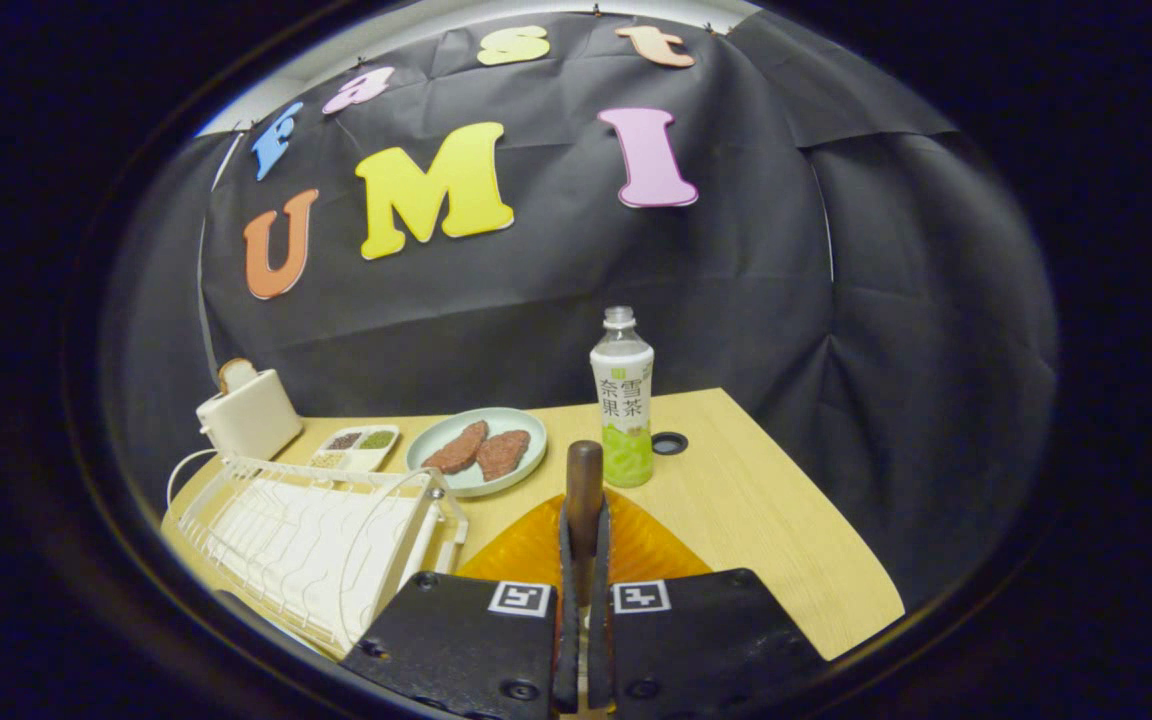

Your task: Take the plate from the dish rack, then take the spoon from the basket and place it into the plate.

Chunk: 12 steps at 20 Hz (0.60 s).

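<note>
Your gripper (584, 535) has its two fingers clamped together on the dark brown wooden handle of the spoon (584, 485), which stands upright between them. Directly below and ahead of the fingers lies the amber, ribbed translucent plate (526, 555) on the pale wooden table (756, 510). To the left of it sits the white wire dish rack (306, 535). Beyond the plate you have a pale green dish (481, 480) holding two brown patties (481, 450), a green tea bottle (622, 400), a white sectioned condiment tray (356, 447) and a white toaster (248, 412).
</note>
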Each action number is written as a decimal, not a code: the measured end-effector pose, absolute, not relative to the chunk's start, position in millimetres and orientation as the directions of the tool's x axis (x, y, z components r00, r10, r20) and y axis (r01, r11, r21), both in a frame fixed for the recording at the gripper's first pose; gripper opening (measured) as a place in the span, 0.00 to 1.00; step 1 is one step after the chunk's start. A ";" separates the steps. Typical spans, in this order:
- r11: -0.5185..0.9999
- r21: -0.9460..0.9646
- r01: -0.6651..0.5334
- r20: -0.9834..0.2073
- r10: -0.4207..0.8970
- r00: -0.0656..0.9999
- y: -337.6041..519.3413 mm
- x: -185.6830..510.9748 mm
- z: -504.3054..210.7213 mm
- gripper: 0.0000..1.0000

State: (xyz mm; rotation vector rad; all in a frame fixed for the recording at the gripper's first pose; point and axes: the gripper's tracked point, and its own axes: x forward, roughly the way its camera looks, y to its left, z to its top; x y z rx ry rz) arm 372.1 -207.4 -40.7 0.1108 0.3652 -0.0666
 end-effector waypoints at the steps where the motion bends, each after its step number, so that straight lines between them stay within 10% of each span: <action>1: 0.992 0.095 0.081 -0.346 -0.044 0.937 -203.9 365.3 -34.3 0.09; 12: 0.997 -0.003 0.077 -0.142 -0.077 0.987 -158.8 261.4 58.5 0.09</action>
